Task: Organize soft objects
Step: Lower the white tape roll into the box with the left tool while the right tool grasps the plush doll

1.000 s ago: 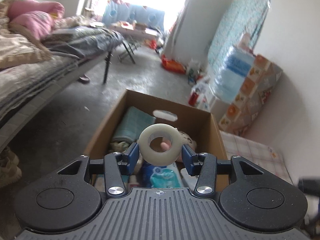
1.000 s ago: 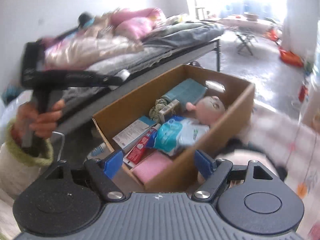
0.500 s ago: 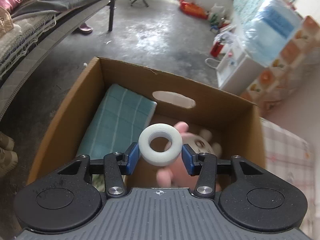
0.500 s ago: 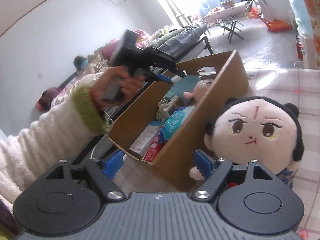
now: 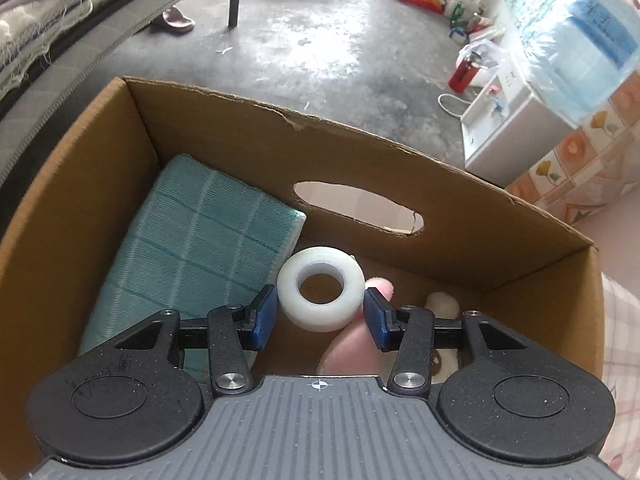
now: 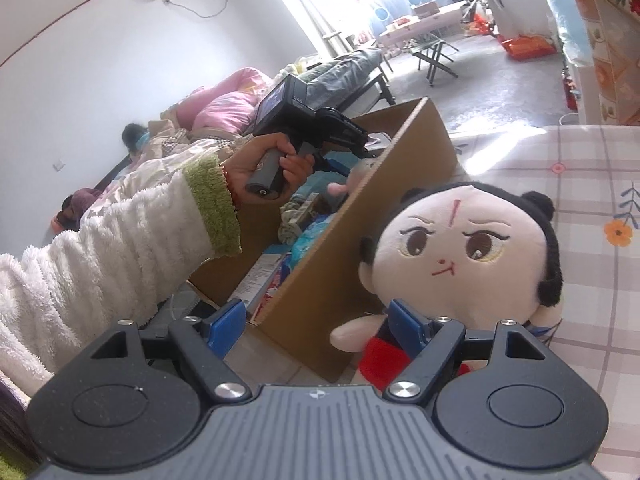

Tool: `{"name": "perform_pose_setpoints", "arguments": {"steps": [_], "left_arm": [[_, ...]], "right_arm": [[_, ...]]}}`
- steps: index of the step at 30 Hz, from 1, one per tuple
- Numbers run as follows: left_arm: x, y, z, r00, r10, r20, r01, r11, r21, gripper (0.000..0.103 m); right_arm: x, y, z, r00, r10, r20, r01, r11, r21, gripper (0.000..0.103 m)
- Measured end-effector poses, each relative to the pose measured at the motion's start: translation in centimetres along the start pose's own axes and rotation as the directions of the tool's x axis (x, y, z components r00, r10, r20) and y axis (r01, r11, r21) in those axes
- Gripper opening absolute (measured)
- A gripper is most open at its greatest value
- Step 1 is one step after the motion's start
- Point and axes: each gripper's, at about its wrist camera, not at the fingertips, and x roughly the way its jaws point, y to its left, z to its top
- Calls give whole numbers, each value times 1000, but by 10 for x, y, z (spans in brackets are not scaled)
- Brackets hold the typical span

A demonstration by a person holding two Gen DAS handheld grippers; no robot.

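Where legible, "DAS" on handset (image 6: pixel 294 100)

White tape roll (image 5: pixel 321 299) over box (image 5: pixel 400 160)

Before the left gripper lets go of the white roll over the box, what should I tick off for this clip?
1. Left gripper shut on the white tape roll, pads on both sides: ok.
2. Roll inside the cardboard box walls, over its interior: ok.
3. Landing spot: bare box floor beside the folded teal cloth, but a pink plush part lies right below: cannot tell if it is clear.
4. Height of the roll above the floor: cannot tell.
5. Right gripper open, holding nothing: ok.
6. Plush doll outside the box, leaning on its wall, not yet packed: not ok.
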Motion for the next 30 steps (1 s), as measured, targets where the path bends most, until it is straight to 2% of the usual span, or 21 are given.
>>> {"name": "perform_pose_setpoints", "arguments": {"steps": [4,12,30], "left_arm": [[4,2,4,1000,-2,-6,1,1000,-23,47],[2,-3,1,1000,21,13,-21,1000,-6,48],[-21,-6,1,997,-41,63,41,999,16,49]], "right_arm": [[-2,-1,-2,1000,-17,-1,17,1000,-1,81],[-5,2,-1,1000,-24,-3,24,1000,-4,81],[-4,7,1,1000,-29,2,29,999,-18,81]]}}
